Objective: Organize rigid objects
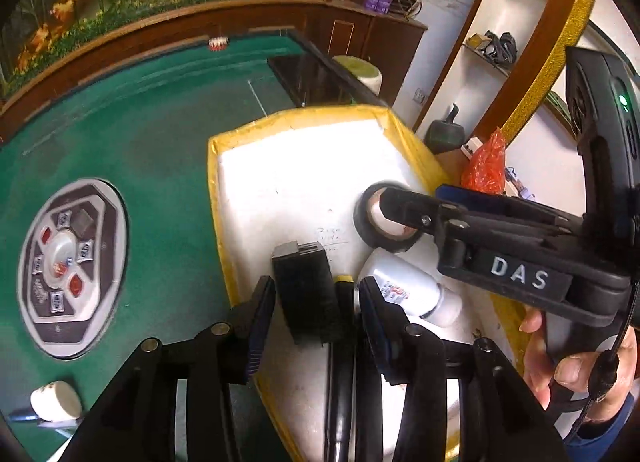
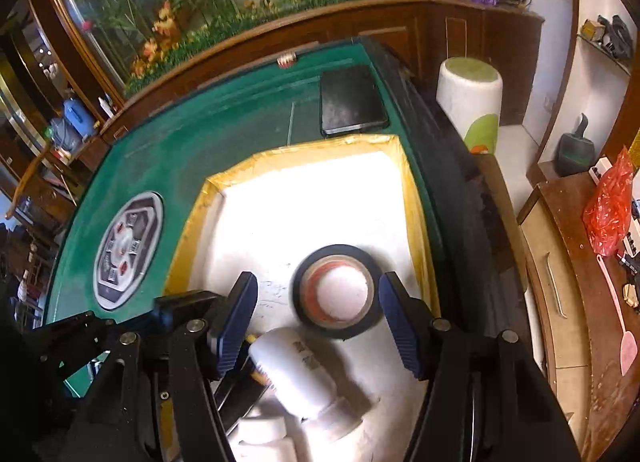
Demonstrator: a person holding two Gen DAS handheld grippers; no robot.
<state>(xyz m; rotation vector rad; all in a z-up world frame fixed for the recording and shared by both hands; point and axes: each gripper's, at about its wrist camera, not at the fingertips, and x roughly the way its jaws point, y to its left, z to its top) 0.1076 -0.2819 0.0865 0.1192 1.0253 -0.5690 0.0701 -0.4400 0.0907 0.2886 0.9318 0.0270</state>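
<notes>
The white foam tray with yellow taped rim (image 2: 412,197) sits on the green felt worktop (image 1: 152,133); its upper half is bare.

A black roll of tape (image 2: 338,298) lies flat at lower centre, between and just beyond the spread jaws of the right gripper (image 2: 318,314), untouched.

A black rectangular block (image 1: 306,290) stands between the left gripper (image 1: 316,302) jaws, spread clear of its sides.

A white plastic bottle (image 2: 300,374) lies tilted beside.
</notes>
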